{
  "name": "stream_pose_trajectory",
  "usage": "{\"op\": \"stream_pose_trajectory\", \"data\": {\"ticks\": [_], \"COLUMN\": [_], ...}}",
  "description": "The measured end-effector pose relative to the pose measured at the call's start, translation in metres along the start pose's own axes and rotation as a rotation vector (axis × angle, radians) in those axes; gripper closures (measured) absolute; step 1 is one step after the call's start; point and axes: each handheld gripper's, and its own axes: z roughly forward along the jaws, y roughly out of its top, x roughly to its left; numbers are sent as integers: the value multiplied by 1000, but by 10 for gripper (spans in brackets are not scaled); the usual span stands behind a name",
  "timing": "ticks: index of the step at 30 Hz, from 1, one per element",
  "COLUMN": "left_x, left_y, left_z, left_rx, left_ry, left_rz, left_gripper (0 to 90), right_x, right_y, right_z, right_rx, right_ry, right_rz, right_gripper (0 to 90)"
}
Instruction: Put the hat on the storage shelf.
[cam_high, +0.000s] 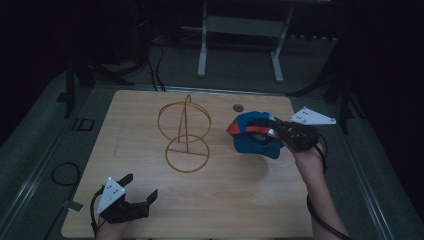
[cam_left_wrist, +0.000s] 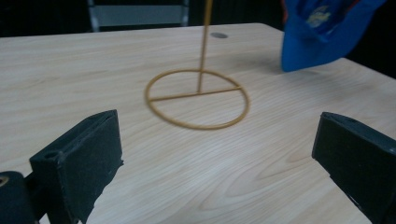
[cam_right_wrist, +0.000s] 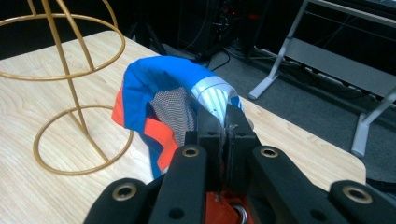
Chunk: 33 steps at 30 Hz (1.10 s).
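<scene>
1. My right tongs (cam_high: 272, 131) are clamped on the cap (cam_high: 252, 135): in the right gripper view the two black jaws stand pressed together with a fold of its fabric pinched between them.
2. The cap is soft cloth, mostly bright blue, with orange-red panels, a grey-white striped band inside and a patch of fine mesh lining. It hangs loosely from the jaws, sagging open, its lower edge at or just above the table (cam_high: 225, 200); I cannot tell whether it touches.
3. My left tongs (cam_high: 137, 192) stand wide apart, gripping nothing. Their pads (cam_left_wrist: 93, 154) are blocky, matte black and a little rough at the edges.
4. Ahead of the left tongs, and beside the cap, stands a wire stand (cam_high: 186, 135): thin gold-coloured metal rod, a flat round ring with a crossbar as its base, an upright stem, and rounded hoops forming a ball shape on top.
5. The cap sits just beside that stand, apart from it, well away from the left tongs.
6. The table is pale wood with a smooth, visible grain and rounded corners.
</scene>
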Motion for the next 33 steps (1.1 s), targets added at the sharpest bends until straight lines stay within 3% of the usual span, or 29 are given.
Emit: {"op": "stream_pose_trajectory", "data": {"ticks": [7,15,33], "left_x": [-17,-28,-53], "left_y": [34,65,134], "left_z": [-1,3,40], "left_rx": [-18,-38,-38], "left_ry": [-58,-112,-201], "left_rz": [54,74,157], "left_gripper": [20,26,26], "right_x": [1,6,16], "right_y": [-7,-11,-6], "right_z": [-14,-27,-48], "right_rx": [-16,-37,-80], "right_ry": [6,40,66], "right_rz": [15,22,10], "right_gripper": [874,875,874]}}
